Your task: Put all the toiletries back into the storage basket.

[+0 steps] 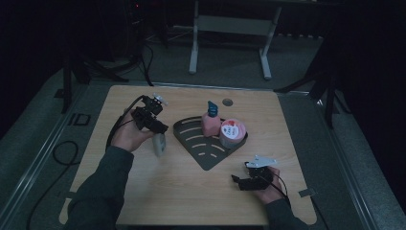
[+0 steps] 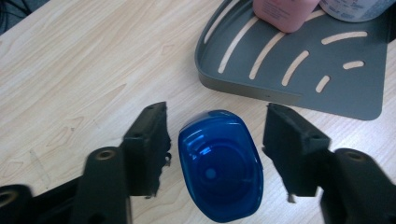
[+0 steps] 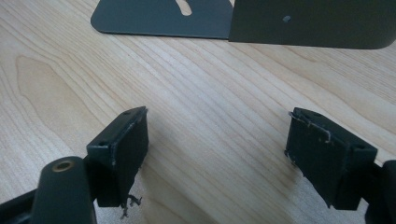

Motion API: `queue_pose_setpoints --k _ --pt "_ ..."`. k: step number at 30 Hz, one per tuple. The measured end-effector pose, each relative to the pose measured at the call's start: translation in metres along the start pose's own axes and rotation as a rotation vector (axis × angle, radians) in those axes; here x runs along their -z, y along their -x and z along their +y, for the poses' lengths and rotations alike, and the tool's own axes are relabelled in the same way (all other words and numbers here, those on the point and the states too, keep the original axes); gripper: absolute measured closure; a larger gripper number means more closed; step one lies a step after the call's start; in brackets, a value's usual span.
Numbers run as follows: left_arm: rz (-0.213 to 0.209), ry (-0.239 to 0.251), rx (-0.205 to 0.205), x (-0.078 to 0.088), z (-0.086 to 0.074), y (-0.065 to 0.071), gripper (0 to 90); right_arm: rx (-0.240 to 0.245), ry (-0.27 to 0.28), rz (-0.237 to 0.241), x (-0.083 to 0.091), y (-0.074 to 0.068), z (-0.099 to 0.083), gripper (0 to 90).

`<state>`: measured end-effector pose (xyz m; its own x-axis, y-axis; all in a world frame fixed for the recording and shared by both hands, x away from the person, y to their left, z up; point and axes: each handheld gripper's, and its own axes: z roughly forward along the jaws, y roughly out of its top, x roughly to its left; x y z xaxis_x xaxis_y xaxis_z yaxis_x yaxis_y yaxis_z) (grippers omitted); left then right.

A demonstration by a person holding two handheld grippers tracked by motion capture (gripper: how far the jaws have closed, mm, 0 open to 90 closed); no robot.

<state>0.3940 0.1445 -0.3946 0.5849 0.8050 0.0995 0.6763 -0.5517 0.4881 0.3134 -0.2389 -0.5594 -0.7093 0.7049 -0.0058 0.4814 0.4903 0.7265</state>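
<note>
Bottle: blue-capped bottle (image 2: pixel 220 165) stands upright on the table (image 1: pixel 191 191), left of the tray and just beside its left rim. From above, in my left gripper view, its blue cap sits squarely between my two jaws. In the high view its pale body (image 1: pixel 159 143) shows just below my left hand.

Left gripper: my left gripper (image 2: pixel 217 149) comes down over the bottle from above, one jaw on either side of the cap. A thin strip of wood shows between each pad and the cap, so the pads are not pressing on it; the jaws stand apart with the bottle between them. In the high view I see this gripper (image 1: pixel 152 120) at the left of the table, its cable looping back past my wrist.

Tray: dark grey slotted corner tray (image 1: pixel 191 136) lies flat in the middle of the table, its point toward me.

Pink bottle: pink bottle (image 1: pixel 210 122) with a teal pump top stands upright inside the tray, toward its back.

Tub: round tub (image 1: pixel 232 133) with a pink and white lid stands in the tray, touching or just beside the pink bottle on its right.

Right gripper: my right gripper (image 3: pixel 215 154) rests low over bare wood, right of the tray's point and near it. Its jaws are spread wide with nothing between them. The high view shows it (image 1: pixel 244 181) near the table's front right.
</note>
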Motion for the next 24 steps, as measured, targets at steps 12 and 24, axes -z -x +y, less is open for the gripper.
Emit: queue_pose_setpoints --k 12,24 --pt "-0.033 -0.002 -0.072 0.0004 -0.0003 -0.0002 54.8 0.0 0.0 0.0 0.0 -0.0001 0.0 20.5" --pt "-0.068 -0.045 -0.113 -0.0004 0.0049 -0.0048 54.1 0.001 0.0 0.0 0.0 0.0 0.0 20.5"
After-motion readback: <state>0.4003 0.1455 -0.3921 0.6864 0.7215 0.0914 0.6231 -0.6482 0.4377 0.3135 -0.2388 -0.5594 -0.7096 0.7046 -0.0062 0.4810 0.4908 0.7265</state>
